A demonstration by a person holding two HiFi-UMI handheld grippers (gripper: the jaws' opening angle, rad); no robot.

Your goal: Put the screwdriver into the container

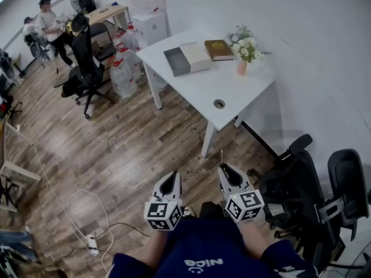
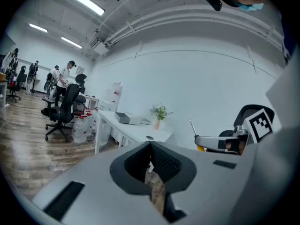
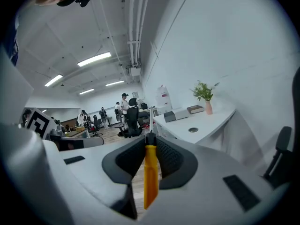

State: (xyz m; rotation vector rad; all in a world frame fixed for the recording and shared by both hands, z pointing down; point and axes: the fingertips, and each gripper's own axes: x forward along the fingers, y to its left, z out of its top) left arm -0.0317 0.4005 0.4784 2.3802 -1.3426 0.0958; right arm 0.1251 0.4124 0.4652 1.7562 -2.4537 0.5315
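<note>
R hand-held gripper [image 3: 150, 139] is clenched on the screwdriver [image 3: 150, 179]. Its yellow handle lies btwn the two dark pads, black collar at the tips, thin metal shaft poking out fwd. In head view that shaft [image 1: 221, 156] sticks out past the R tips, over the wood floor [image 1: 116, 149], well short of the surface [image 1: 211, 86]. L hand-held gripper [image 2: 150, 146] is clenched w/ nothing in it: tips meet, and only floor shows thru the gap behind them. Both are held close to the person's body, side by side, marker cubes toward the torso, L one [image 1: 171, 177] just left of R one [image 1: 225, 169].

The container [image 1: 176, 61], a grey box, sits on the white surface ahead, toward its far-left end, right beside a pale box [image 1: 196, 57]. Next along is a brown book [image 1: 218, 49], then a pink vase [image 1: 242, 67] w/ white flowers by the wall-side edge. A round cable hole [image 1: 218, 103] is near the closest corner. Screwdriver & container are well apart.

Black office chairs [image 1: 313, 196] stand at the person's right. Another black chair [image 1: 87, 62] is left of the surface, w/ water jugs [image 1: 123, 74] btwn the two. A white power strip [image 1: 93, 246] and its cable lie on the floor at lower left. Some people [image 1: 43, 22] are at desks in the far-left corner.
</note>
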